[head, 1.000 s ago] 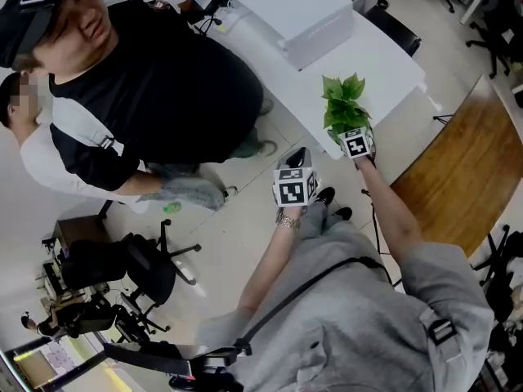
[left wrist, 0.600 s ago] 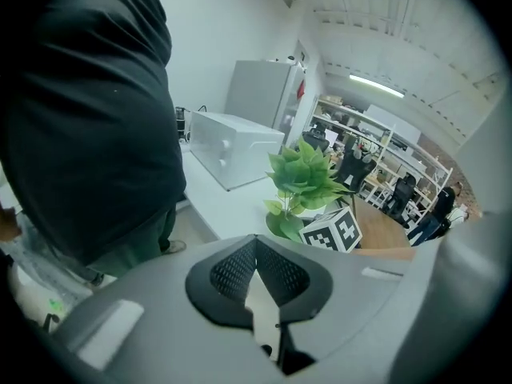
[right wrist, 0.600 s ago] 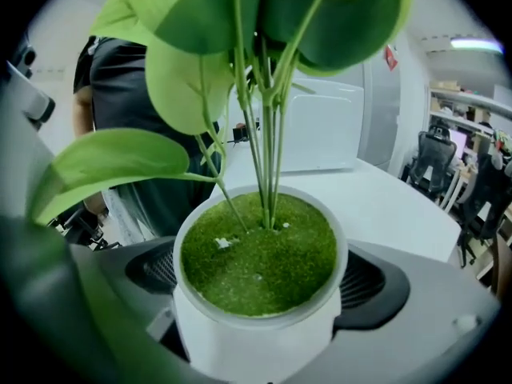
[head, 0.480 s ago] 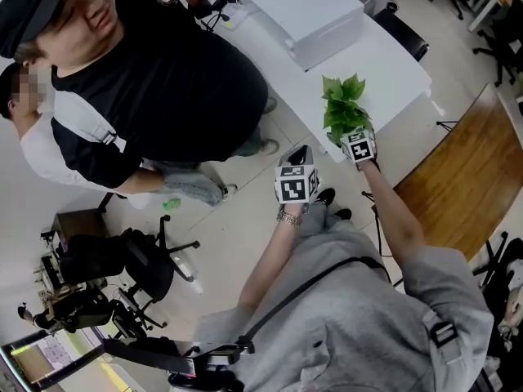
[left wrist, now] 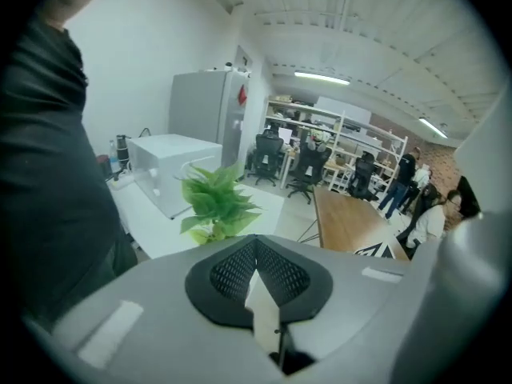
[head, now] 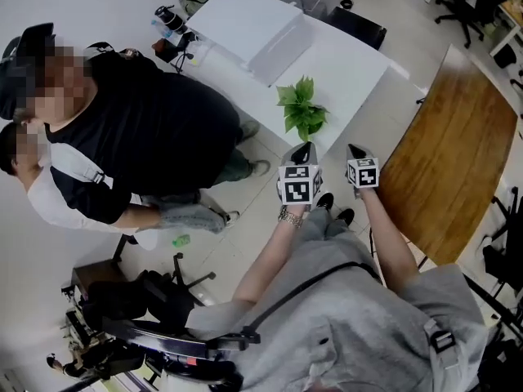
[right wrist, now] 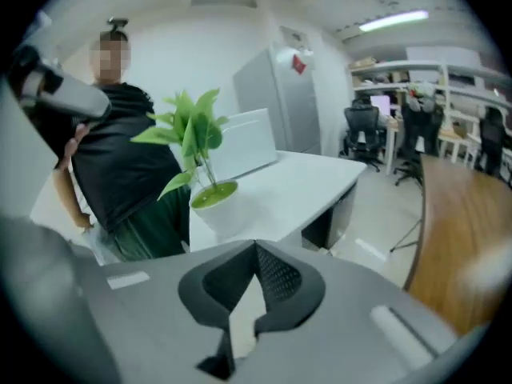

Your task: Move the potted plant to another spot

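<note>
Evidently the small leafy green plant in a round white pot (head: 302, 113) stands on its own near the edge of the white table (head: 351, 64), held by nothing. It sits just ahead of the left gripper (head: 303, 149) and ahead and to the left of the right gripper (head: 354, 149). Both grippers hang apart from it over the floor, short of the table edge.

Each gripper's jaws are pressed together with nothing between them. That suits a plant already let go, as closed, empty jaws cannot catch a leaf.

The pot stands upright and level, so it looks settled where it is. I judge the move to be done or nearly so.

A long wooden table (head: 449, 153) lies off to the right of the right gripper. A person in a black shirt (head: 155, 129) stands to the left of the left gripper, close to the plant's side of the table.
</note>
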